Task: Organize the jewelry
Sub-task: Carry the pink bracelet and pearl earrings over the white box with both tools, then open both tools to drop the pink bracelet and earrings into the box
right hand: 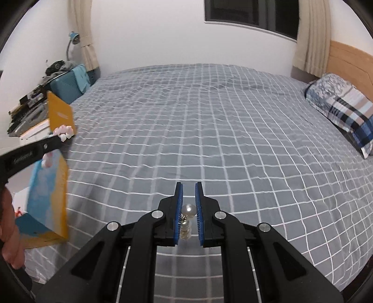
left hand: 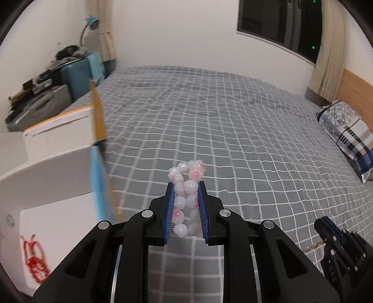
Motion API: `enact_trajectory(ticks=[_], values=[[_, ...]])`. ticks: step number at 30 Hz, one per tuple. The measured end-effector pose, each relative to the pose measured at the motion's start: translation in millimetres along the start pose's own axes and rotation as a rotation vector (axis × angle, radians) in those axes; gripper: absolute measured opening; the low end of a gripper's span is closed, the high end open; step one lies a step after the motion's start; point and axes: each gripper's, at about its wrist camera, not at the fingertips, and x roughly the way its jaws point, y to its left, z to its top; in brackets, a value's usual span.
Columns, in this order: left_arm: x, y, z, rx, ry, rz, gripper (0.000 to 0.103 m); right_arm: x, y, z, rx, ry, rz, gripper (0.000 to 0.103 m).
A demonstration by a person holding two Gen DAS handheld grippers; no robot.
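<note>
While both pieces of jewelry are held off the bed (left hand: pixel 233 121), the move ahead is judged to turn on the white boxes (left hand: pixel 58 167) at the bed's left edge, the likeliest place for them to be put away. Taken from the left, those boxes are seen with their yellow and blue lids (left hand: pixel 98 116) raised, and something red (left hand: pixel 35 261) lies low on the nearest one; what it is cannot be told.

The left claw (left hand: pixel 186 186) is drawn narrow onto a pink-and-white bead bracelet (left hand: pixel 186 200). The bracelet is squeezed into a long loop lying along the fingers, its far end reaching past the tips and curling over. In the right wrist view this claw is seen just beside the raised lids, so the left hand is judged much the nearer to the boxes.

Further right, over the middle of the bed, the right claw (right hand: pixel 187 186) is closed to a narrow gap around a pearl earring (right hand: pixel 187 219). Its big pearl is caught between the blue pads, and the smaller part trails back toward the palm. This piece is well apart from the boxes, which lie off to its left.

The bed is covered by a grey sheet with a white grid. A plaid pillow (right hand: pixel 342 109) lies at its right end against a wooden headboard (right hand: pixel 349 60), and a dark window (right hand: pixel 251 14) with curtains is set beyond.
</note>
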Motion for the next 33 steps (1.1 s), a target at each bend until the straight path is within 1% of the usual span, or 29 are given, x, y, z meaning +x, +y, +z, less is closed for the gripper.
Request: enact_trajectory(ticks=[5, 10, 14, 18, 22, 27, 30, 33], values=[[-43.2, 45.0, -0.2, -0.040, -0.028, 0.025, 0.020, -26.1, 39.9, 15.5, -0.027, -0.021, 0.044, 0.010], [-80.3, 96.7, 0.0, -0.084, -0.035, 0.082, 0.020, -53.1, 93.0, 30.1, -0.074, -0.053, 0.089, 0.010], [-99.2, 135.9, -2.3, -0.120, -0.034, 0.131, 0.020, -69.3, 136.0, 36.9, -0.115, -0.071, 0.132, 0.010], [-113.3, 179.1, -11.8, -0.155, -0.023, 0.184, 0.020, -82.5, 186.3, 38.3, -0.167, -0.088, 0.180, 0.010], [-118.7, 212.4, -21.9, -0.177, -0.004, 0.200, 0.020, -88.4, 227.4, 33.8, -0.204, -0.089, 0.234, 0.010], [-114.0, 250.2, -41.6, -0.212, 0.048, 0.241, 0.020, -85.0, 276.7, 15.6, -0.261, -0.062, 0.283, 0.010], [-104.8, 263.9, -53.6, -0.224, 0.093, 0.253, 0.020, -74.5, 300.5, 5.2, -0.282, -0.025, 0.305, 0.010], [-91.3, 278.2, -67.1, -0.243, 0.154, 0.235, 0.020, -58.2, 320.7, -4.6, -0.301, 0.041, 0.317, 0.010]])
